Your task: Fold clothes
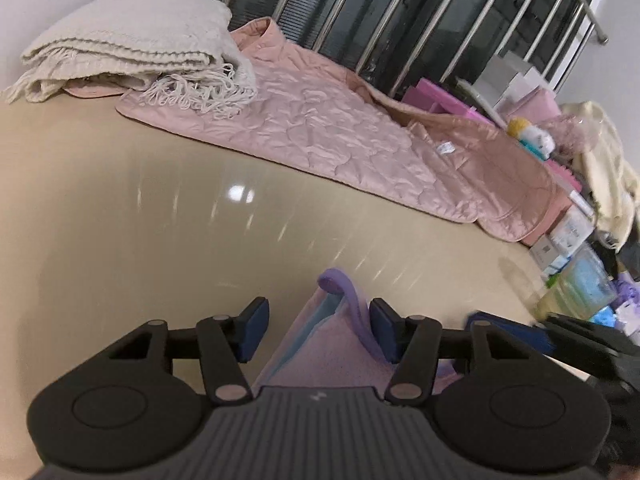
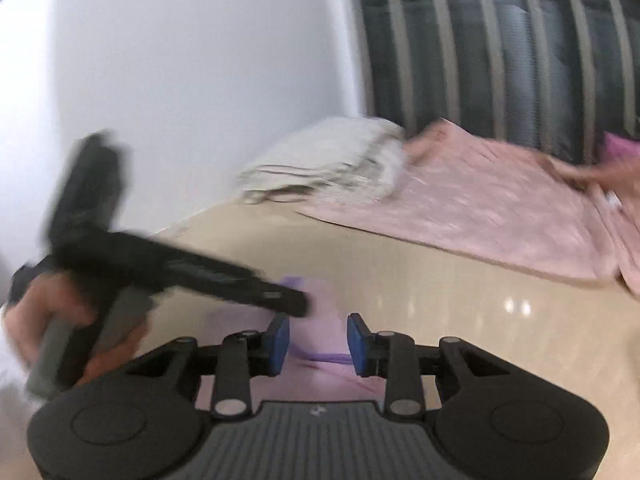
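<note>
A small pink garment with purple trim and a light blue lining (image 1: 320, 360) lies on the beige table, under both grippers. My left gripper (image 1: 316, 330) is open above it; a purple strap (image 1: 352, 308) rises beside its right pad (image 1: 382, 330). My right gripper (image 2: 318, 344) is open over the same garment (image 2: 316, 384), with a purple edge (image 2: 328, 357) between its pads. In the blurred right wrist view the left gripper (image 2: 192, 276) crosses in from the left in a hand. The right gripper's blue tip (image 1: 516, 330) shows in the left wrist view.
A pink quilted cover (image 1: 340, 136) lies across the far side of the table, with a folded cream blanket (image 1: 132, 48) on its left end. Boxes, bags and clutter (image 1: 568, 220) crowd the right end. A railing and dark window stand behind.
</note>
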{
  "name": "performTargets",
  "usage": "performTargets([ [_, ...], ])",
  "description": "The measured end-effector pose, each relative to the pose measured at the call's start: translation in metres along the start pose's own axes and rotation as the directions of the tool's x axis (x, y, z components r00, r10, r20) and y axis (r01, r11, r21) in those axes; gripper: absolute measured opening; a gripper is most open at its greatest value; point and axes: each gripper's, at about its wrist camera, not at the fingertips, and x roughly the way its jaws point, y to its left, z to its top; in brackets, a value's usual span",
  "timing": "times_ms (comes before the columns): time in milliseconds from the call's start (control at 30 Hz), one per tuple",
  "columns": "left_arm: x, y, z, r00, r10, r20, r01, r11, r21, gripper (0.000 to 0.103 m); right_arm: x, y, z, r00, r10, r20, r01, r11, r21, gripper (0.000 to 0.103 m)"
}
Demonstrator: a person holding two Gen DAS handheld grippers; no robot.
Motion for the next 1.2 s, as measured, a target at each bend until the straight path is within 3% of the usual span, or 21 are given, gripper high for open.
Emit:
performTargets([
  [100,-0.005,0.006,-0.003,1.0,0.01,0.024,-0.009,1.0,-0.016,0.057,0.012,0.002,-0.011,1.0,-0.021,-0.018,0.02,0.999,-0.04,0.026],
  [233,-0.025,0.008,0.009,0.99,-0.013,0.144,0.021,0.998,-0.054,0.057,0.005,0.029,-0.033,0.998,-0.049,0.03,0.055,0.969,-0.242,0.021],
  [300,-0.032,-0.008,0.021,0.979,-0.094,0.18,0.094,0.996,0.009,0.059,0.004,0.034,-0.038,0.998,-0.048,0.043,0.058,0.962,-0.268,0.017],
  [367,-0.026,-0.031,0.027,0.979,-0.136,0.151,0.119,0.986,0.117,0.061,0.006,0.037,-0.041,0.997,-0.052,0.054,0.065,0.954,-0.293,0.017],
  [433,-0.004,-0.045,0.025,0.99,-0.132,0.052,0.12,0.973,0.196,0.061,0.003,0.04,-0.043,0.996,-0.058,0.063,0.076,0.941,-0.331,0.016],
  [500,0.015,-0.046,0.017,0.997,-0.064,-0.03,0.069,0.975,0.211,0.053,0.001,0.044,-0.046,0.994,-0.078,0.072,0.1,0.916,-0.389,0.016],
  [567,0.021,-0.037,0.007,0.998,-0.039,-0.054,0.048,0.983,0.175,0.05,-0.008,0.046,-0.053,0.991,-0.108,0.084,0.134,0.895,-0.425,0.016],
  [667,0.015,-0.031,-0.007,0.999,-0.04,-0.03,0.044,0.99,0.137,0.051,-0.018,0.035,-0.054,0.99,-0.107,0.089,0.132,0.92,-0.369,0.018],
  [800,0.006,-0.032,-0.018,1.0,-0.023,0.01,0.021,0.991,0.134,0.051,-0.038,-0.001,-0.039,0.998,-0.028,0.06,0.04,0.973,-0.225,0.038],
  [867,0.005,-0.032,-0.02,0.999,-0.024,0.027,0.021,0.992,0.126,0.051,-0.047,-0.021,-0.032,0.999,-0.002,0.042,0.01,0.983,-0.186,0.039],
  [967,0.003,-0.029,-0.023,0.998,-0.046,0.045,0.041,0.993,0.115,0.052,-0.038,-0.05,-0.022,0.991,0.103,-0.087,-0.116,0.982,-0.151,0.039],
  [1200,0.0,-0.026,-0.025,0.997,-0.037,0.062,0.03,0.993,0.112,0.053,-0.015,-0.088,-0.008,0.969,0.194,-0.151,-0.192,0.981,0.032,0.04],
])
